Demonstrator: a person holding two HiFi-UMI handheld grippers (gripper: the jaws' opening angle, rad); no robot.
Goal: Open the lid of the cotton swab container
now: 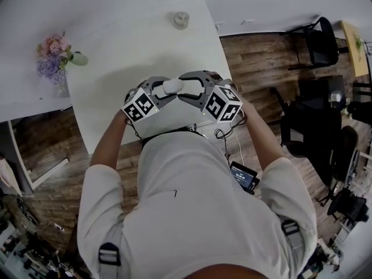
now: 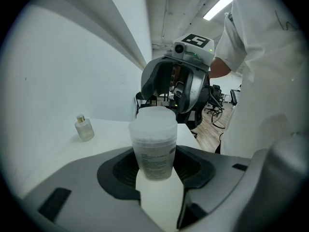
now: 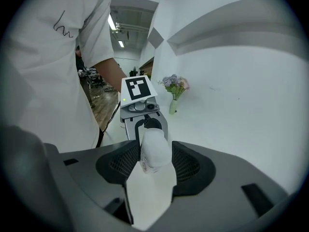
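The cotton swab container (image 1: 174,86) is a translucent white cylinder with a printed label, held level above the white table (image 1: 116,39) between the two facing grippers. My left gripper (image 1: 164,88) is shut on its labelled body (image 2: 153,149), pads against both sides. The lid (image 2: 152,124) sits on the far end and points at the right gripper (image 2: 176,88). My right gripper (image 3: 153,161) is open; the container's lid end (image 3: 154,151) lies between its jaws with thin gaps at each pad. Beyond it in the right gripper view stands the left gripper (image 3: 142,112).
A small glass bottle (image 1: 181,20) (image 2: 84,128) stands at the table's far edge. A vase of flowers (image 1: 55,60) (image 3: 175,88) stands at the left. Office chairs (image 1: 317,42) and wooden floor lie to the right, and a small screen device (image 1: 244,176) sits by the person's hip.
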